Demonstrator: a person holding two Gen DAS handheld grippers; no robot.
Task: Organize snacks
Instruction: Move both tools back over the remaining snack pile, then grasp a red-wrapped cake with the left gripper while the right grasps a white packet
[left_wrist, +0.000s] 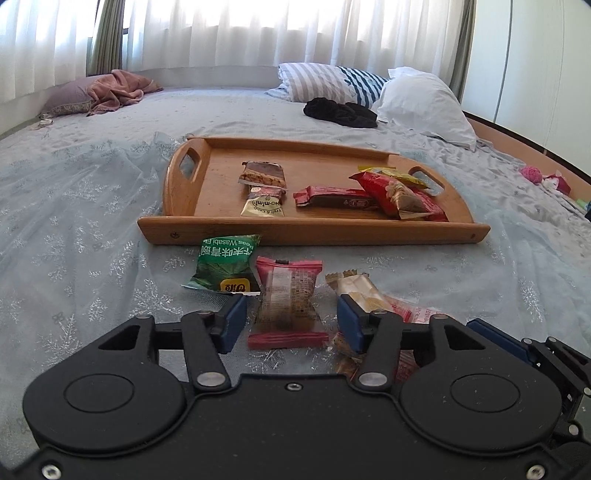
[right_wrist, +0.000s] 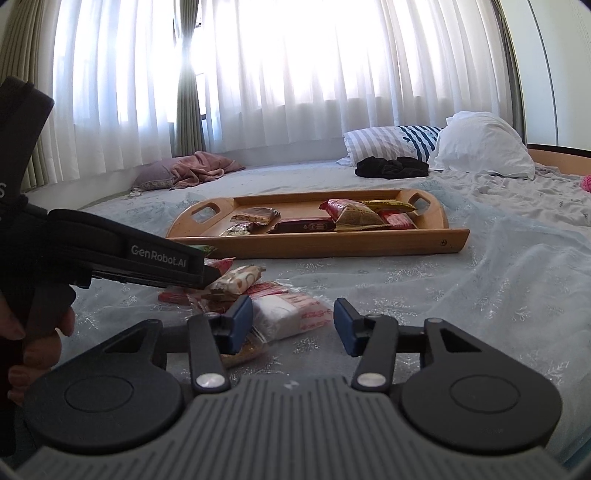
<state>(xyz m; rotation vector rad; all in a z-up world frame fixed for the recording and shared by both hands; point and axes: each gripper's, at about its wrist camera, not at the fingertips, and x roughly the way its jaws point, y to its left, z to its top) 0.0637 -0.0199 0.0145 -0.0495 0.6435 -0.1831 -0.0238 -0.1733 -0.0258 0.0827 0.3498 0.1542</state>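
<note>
Two grippers hover over a pale blue bedspread (left_wrist: 92, 206) — left gripper (left_wrist: 291, 322) spread around a pink snack packet (left_wrist: 288, 295), right gripper (right_wrist: 293, 325) spread beside a white packet (right_wrist: 291, 314). Wooden tray (left_wrist: 295, 230) of snacks beyond; curtained window (right_wrist: 295, 74) behind.

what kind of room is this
Most likely a bedroom: the snacks and wooden tray sit on a bed with pillows at its head, and sheer curtains cover the window behind.

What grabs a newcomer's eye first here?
The oval wooden handled tray on the pale blue bedspread, holding several wrapped snack bars. Nearer, loose packets lie before it: a pink-ended clear packet sits between the open left gripper fingers, beside a green wasabi-peas bag.
</note>
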